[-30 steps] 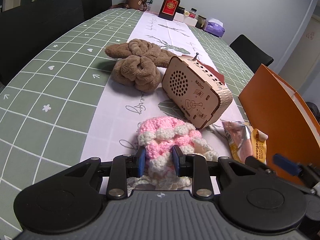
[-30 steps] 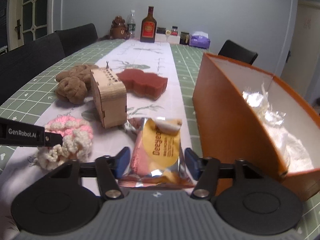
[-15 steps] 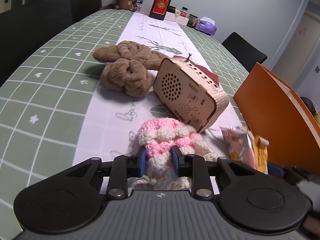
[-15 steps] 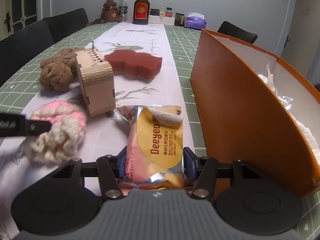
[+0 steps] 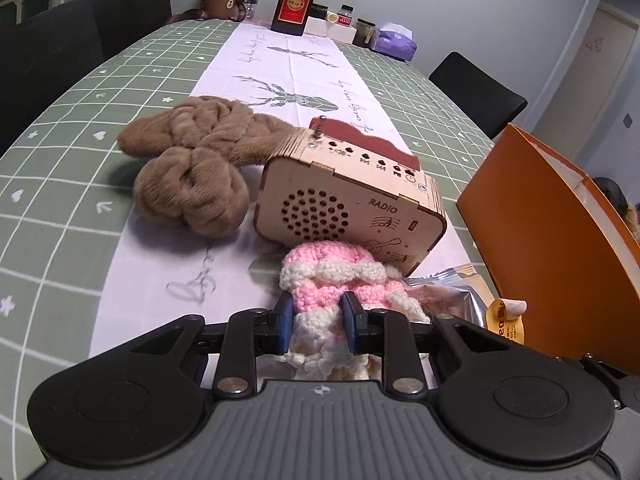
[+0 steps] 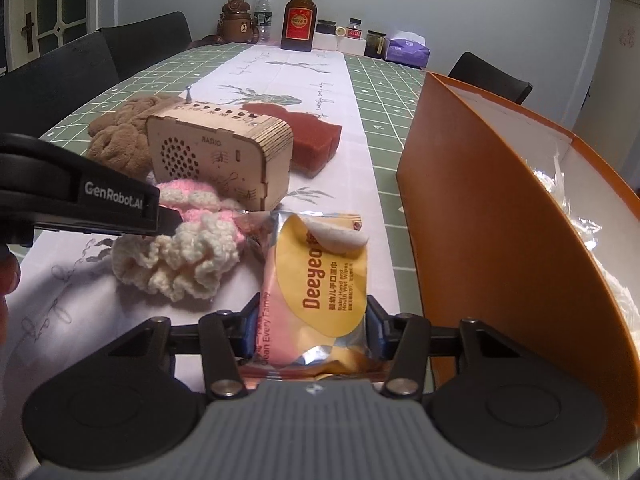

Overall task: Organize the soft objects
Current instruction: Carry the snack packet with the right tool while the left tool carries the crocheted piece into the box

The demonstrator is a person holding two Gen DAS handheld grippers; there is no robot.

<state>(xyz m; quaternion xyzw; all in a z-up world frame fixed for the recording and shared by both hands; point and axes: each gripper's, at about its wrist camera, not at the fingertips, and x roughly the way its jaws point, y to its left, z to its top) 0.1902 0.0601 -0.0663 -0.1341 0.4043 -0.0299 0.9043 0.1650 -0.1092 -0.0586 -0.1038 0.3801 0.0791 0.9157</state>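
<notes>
Left gripper clamped on pink-and-cream crocheted piece, blue pads pressing into the yarn on both sides; frilly cream edge hanging below the jaws, clear of the white table runner in the right wrist view. Crochet sitting just in front of wooden radio, overlapping its lower front corner from this angle; contact unclear. Right gripper closing on wet wipes pack, pads at both long edges of the pack, foil end bunched between them; looks gripped. Pack lying flat on the runner, top flap peeled back, left side just beside the crochet frill. Orange box immediately right of the pack, open top, crinkled clear plastic and white stuff inside. Brown plush scrunchie pile left of and behind the radio, touching its rear corner. Dark red sponge-like block behind the radio. Bottles, jars and tissue box at far end of green checked table, well apart from everything else.
</notes>
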